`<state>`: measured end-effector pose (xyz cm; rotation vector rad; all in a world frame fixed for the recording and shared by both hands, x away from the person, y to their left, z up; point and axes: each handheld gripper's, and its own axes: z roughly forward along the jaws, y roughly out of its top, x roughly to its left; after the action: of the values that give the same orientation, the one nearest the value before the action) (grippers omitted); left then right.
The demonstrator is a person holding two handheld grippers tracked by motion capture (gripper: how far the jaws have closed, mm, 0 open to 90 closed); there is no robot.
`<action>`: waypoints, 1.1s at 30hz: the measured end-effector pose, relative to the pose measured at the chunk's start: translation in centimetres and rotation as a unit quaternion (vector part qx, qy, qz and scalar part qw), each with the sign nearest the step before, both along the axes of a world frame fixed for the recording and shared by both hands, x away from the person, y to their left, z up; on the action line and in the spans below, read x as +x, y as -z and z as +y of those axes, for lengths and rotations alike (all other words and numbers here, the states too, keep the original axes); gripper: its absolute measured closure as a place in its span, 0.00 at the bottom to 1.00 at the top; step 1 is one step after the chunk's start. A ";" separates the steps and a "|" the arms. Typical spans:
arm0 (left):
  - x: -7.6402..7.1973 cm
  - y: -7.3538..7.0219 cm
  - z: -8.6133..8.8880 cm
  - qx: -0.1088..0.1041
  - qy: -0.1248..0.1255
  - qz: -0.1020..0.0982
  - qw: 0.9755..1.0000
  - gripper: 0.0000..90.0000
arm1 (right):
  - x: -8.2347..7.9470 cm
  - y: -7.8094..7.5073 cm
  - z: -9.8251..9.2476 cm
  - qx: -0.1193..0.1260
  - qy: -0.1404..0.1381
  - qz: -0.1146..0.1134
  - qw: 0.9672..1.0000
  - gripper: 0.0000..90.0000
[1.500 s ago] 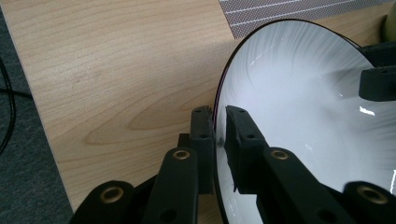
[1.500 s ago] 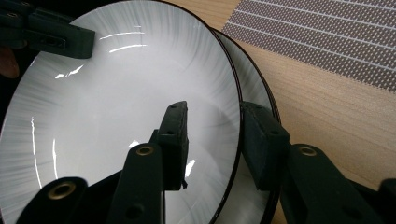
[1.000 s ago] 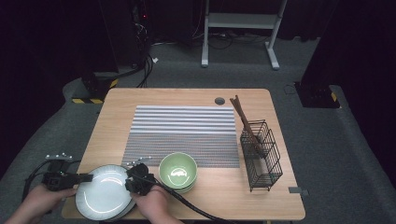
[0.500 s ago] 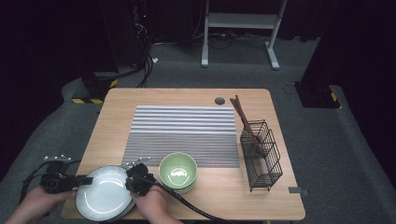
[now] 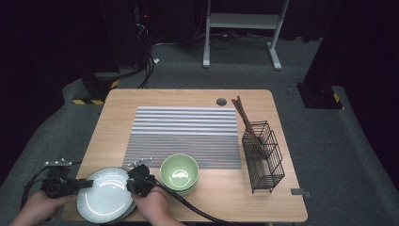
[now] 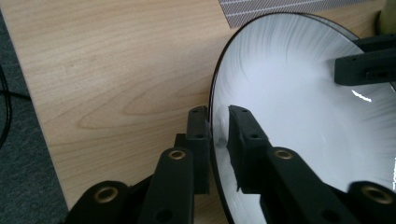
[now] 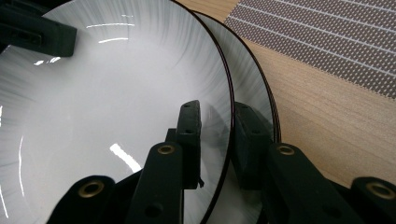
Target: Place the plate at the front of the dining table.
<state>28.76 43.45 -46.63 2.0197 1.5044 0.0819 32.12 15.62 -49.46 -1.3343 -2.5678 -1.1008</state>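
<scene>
A stack of white plates [image 5: 106,195] with dark rims sits at the table's front left corner. My left gripper [image 5: 87,183] is at the stack's left edge. Its jaws have just been closing with the top plate's [image 6: 303,116] rim between them, and the left gripper [image 6: 217,123] now pinches that rim. My right gripper [image 5: 131,184] is at the right edge. In the right gripper view, my right gripper [image 7: 217,121] is shut on the top plate [image 7: 116,84], one jaw above it and one below. A lower plate [image 7: 247,70] shows underneath.
Green bowls [image 5: 179,173] are stacked just right of the plates. A striped grey placemat [image 5: 183,136] covers the table's middle. A black wire basket [image 5: 263,157] with brown chopsticks [image 5: 244,117] stands at the right. The table's front edge is close under both hands.
</scene>
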 end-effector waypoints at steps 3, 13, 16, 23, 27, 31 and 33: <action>0.2 -0.1 0.0 0.001 0.000 0.000 1.000 0.89 | 0.1 0.1 0.0 0.002 -0.003 0.006 1.000 0.82; 0.8 -0.4 0.2 0.001 -0.002 -0.006 1.000 0.91 | 0.7 0.2 -0.1 0.023 -0.015 0.043 0.999 0.74; 0.8 -0.4 0.3 -0.001 -0.004 -0.009 1.000 0.92 | 0.6 0.2 -0.1 0.030 -0.020 0.051 0.998 0.68; 0.8 -0.6 0.5 -0.002 -0.008 -0.014 1.000 0.92 | 0.6 0.2 0.0 0.041 -0.021 0.075 0.996 0.61; 1.0 -0.6 0.5 -0.009 -0.011 -0.010 1.000 0.93 | 0.7 0.1 0.0 0.043 -0.019 0.095 0.994 0.59; 0.9 -0.4 0.6 -0.014 -0.014 -0.008 1.000 0.92 | 0.7 0.1 0.1 0.044 -0.010 0.100 0.994 0.59; 0.9 -0.4 0.6 -0.017 -0.016 -0.007 1.000 0.92 | 0.7 0.1 0.0 0.046 -0.011 0.097 0.994 0.58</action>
<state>29.66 44.05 -46.24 1.9650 1.5194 0.0831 32.77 15.66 -49.57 -1.3180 -2.3592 -1.0175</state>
